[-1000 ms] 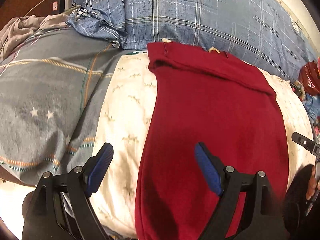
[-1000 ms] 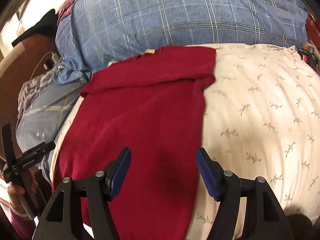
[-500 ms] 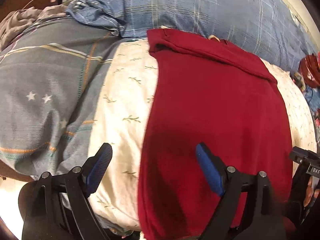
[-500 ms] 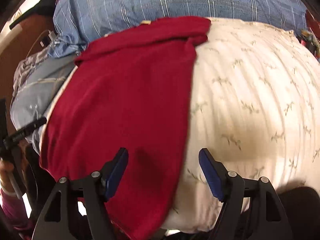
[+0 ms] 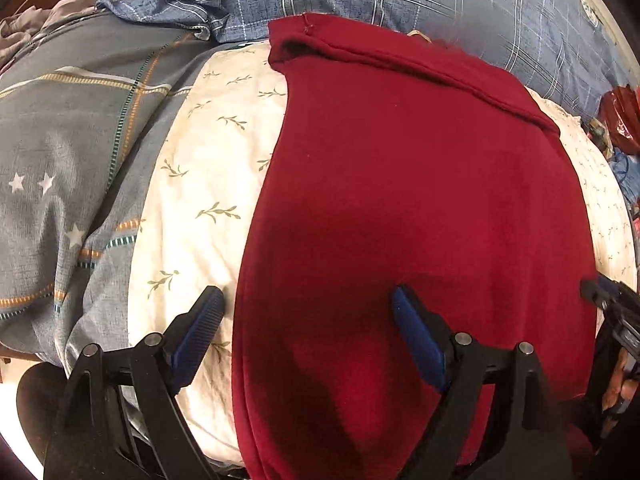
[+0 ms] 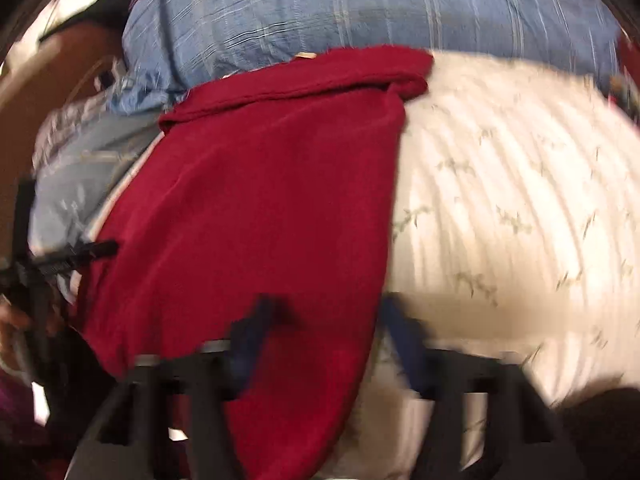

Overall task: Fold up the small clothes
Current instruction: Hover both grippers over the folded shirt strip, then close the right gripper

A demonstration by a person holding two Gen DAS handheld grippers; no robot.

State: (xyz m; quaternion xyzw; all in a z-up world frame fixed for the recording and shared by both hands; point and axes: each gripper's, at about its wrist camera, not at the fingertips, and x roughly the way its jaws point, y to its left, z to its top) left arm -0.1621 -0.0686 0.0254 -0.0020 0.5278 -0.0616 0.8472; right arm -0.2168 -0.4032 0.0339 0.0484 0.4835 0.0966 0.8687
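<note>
Here the red garment lies flat, top folded.

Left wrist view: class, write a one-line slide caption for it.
Open left gripper straddles the near left edge of a red garment spread on a cream leaf-print cover, ready to fold.

From my right wrist view everything smeared with motion blur; I couldn't tell whether the right hand-held gripper, its jaws just closing, had pinched the red garment edge lying between them. The garment's near hem ran off the bottom of both views. In the left wrist view the left hand-held gripper covered part of the cloth, and the red clutter at the right edge was cut off.
</note>
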